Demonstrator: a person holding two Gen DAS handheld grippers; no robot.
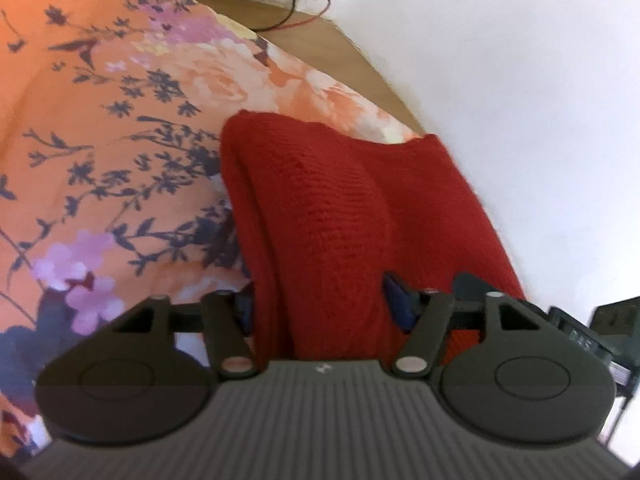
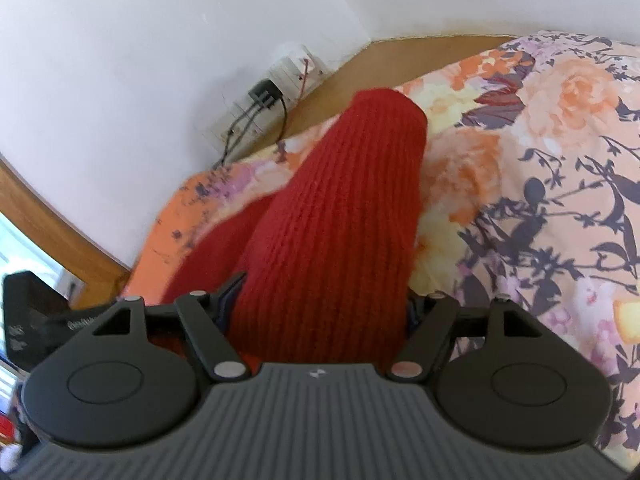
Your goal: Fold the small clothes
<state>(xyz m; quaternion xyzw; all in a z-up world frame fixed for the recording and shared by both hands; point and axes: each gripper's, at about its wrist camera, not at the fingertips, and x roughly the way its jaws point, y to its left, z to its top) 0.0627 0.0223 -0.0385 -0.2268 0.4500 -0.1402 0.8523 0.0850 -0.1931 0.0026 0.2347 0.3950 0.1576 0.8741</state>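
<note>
Jaws, left: clamped on a bunched fold of red knit cloth [image 1: 320, 216], blue pads [image 1: 400, 300] pressing the fabric from both sides at lower centre of the left wrist view.
Jaws, right: closed on the same red knit cloth [image 2: 340, 216], which fills the gap between the fingers at lower centre of the right wrist view.
Left gripper [image 1: 324, 304]: black linkage and ribbed grey body across the bottom of the frame.
Right gripper [image 2: 320, 312]: same build, bottom of the frame; pads mostly hidden by cloth.
Cloth: lifted and hanging between both tools, draped in thick ridged folds from frame centre toward the lower edge, above the bed.
Bedsheet [image 1: 100, 128]: orange floral print with dark sprigs and pink blossoms, left half of the left view; seen again [image 2: 540, 160] on the right side of the right view.
Bed frame [image 1: 320, 36]: wooden edge, upper centre.
Wall [image 1: 520, 80]: white, upper right.
Charger [image 2: 264, 92]: black plug and cables in a wall socket, upper left of centre in the right view.
</note>
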